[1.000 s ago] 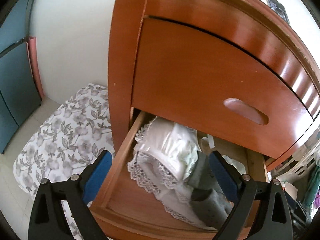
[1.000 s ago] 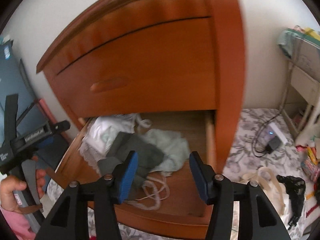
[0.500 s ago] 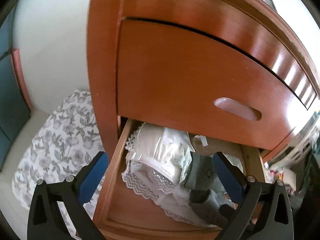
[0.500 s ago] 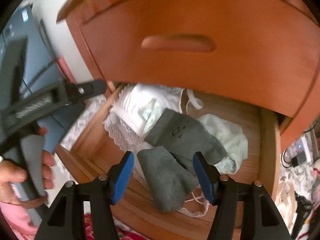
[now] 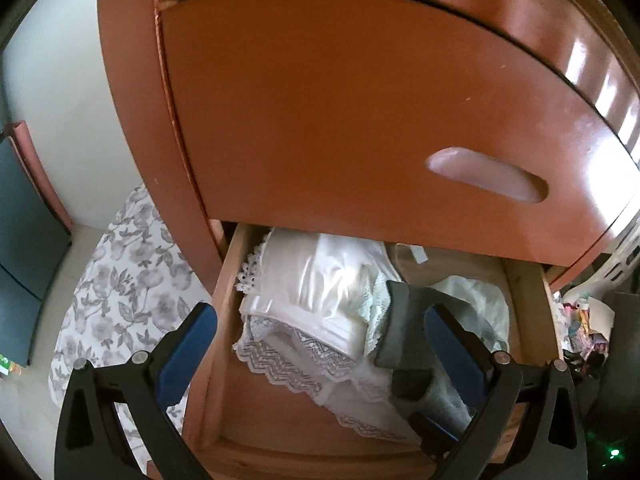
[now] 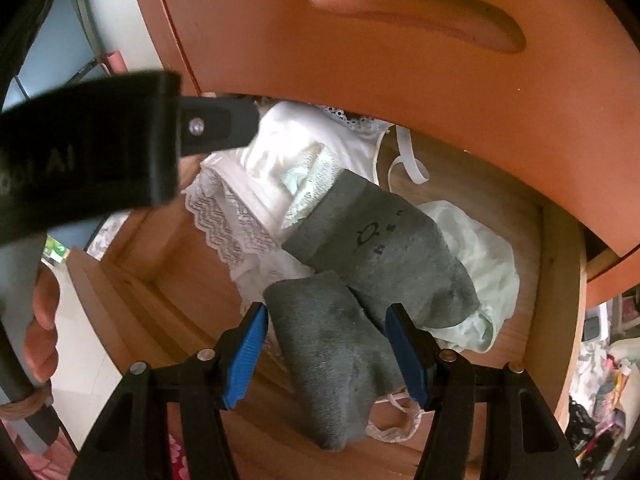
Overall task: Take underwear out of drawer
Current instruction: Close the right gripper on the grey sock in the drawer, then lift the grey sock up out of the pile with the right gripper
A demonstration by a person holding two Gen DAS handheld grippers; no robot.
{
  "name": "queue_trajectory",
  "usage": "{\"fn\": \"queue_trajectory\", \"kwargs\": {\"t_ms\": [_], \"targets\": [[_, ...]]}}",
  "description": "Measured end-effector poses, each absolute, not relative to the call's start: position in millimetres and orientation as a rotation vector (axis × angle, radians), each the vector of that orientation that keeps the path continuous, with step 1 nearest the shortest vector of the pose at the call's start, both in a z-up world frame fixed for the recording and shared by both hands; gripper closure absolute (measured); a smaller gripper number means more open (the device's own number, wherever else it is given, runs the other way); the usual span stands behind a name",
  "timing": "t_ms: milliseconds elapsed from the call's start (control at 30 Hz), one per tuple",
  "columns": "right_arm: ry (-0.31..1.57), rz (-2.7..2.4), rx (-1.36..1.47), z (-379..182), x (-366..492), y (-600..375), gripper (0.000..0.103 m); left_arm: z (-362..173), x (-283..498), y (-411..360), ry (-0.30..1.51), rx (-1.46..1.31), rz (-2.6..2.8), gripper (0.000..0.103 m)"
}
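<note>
Underwear: a pale green pair [image 6: 486, 256] lies crumpled at the right of the open drawer, partly under a grey sock; white lace-trimmed pieces [image 5: 320, 304] are piled at the left.
Grey socks: two lie across the middle, one [image 6: 384, 240] over the white and green fabric, the other [image 6: 332, 364] nearer the front, reaching between the right gripper's blue pads.
Drawer: the wooden drawer [image 5: 208, 360] is pulled out beneath a closed drawer front [image 5: 360, 100] with an oval handle recess.
Right gripper: the right gripper [image 6: 326, 354] points steeply down over the front sock, jaws moderately apart, pads not pressing on it.
Left gripper: the left gripper [image 5: 318, 350] has wide jaws, holding nothing, straddling the drawer's left wall.
Hand: a hand [image 6: 40, 320] grips the left gripper's handle.
Surroundings: floral fabric [image 5: 120, 288] lies left of the cabinet.
</note>
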State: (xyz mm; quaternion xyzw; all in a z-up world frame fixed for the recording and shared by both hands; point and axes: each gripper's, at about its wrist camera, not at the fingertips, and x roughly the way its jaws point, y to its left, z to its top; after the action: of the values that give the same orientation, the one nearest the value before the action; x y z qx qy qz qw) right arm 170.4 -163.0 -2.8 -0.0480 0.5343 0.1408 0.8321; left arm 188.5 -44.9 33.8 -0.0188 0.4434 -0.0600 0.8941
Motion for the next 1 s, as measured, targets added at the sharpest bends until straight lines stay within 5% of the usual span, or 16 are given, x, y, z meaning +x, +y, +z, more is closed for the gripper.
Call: {"fn": "queue_trajectory", "kwargs": {"t_ms": [167,300,700,1000], "targets": [[1.131,0.261,-0.091,-6,171,-170,0.039,34,186,-42,0.915,-0.050,-0.128,0.000],[1.119,0.254,-0.076,-6,169,-176,0.063,32,188,-39,0.921,-0.068,-0.119,0.000],[1.061,0.328,0.043,-12,156,-188,0.087,33,186,-41,0.918,-0.053,-0.041,0.000],[0.973,0.329,0.170,0,151,-216,0.093,30,184,-55,0.927,-0.023,-0.033,0.000]]}}
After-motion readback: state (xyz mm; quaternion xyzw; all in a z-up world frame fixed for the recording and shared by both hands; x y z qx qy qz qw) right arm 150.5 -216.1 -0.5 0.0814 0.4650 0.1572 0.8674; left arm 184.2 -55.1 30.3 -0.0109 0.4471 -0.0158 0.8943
